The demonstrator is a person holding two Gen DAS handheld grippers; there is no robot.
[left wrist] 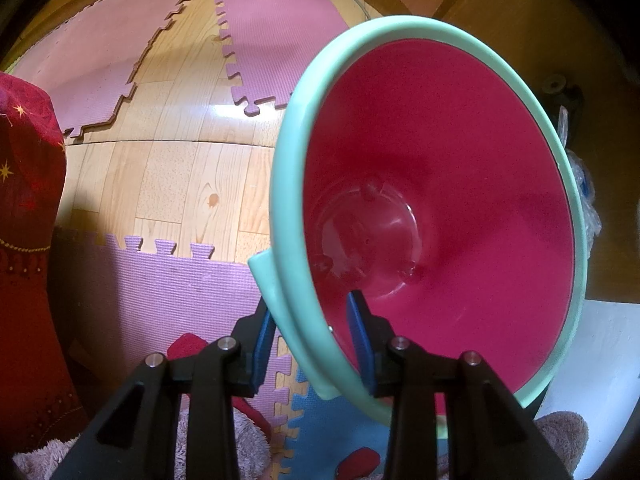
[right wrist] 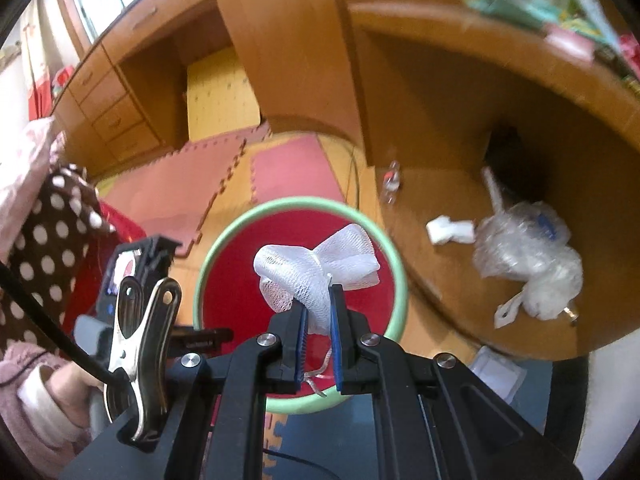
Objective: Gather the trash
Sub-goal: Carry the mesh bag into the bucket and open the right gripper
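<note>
Fingers: right gripper (right wrist: 318, 312) was pinched tight on the white mesh wad (right wrist: 316, 266); left gripper (left wrist: 314, 338) straddled and clamped the bin's mint rim (left wrist: 288, 200).
Trash spot: wad hung right over the red bin (right wrist: 240, 280), nothing inside yet.
Tip: I'd lower it past the rim, then let go.
Leftovers: plastic bag (right wrist: 528, 256) and tissue (right wrist: 450, 232) sat on the floor.

My left claw (left wrist: 312, 340) points straight down, clamped across the bin rim (left wrist: 288, 312). My right claw (right wrist: 319, 320), angled downward above the bin, pinches white mesh (right wrist: 316, 264).
</note>
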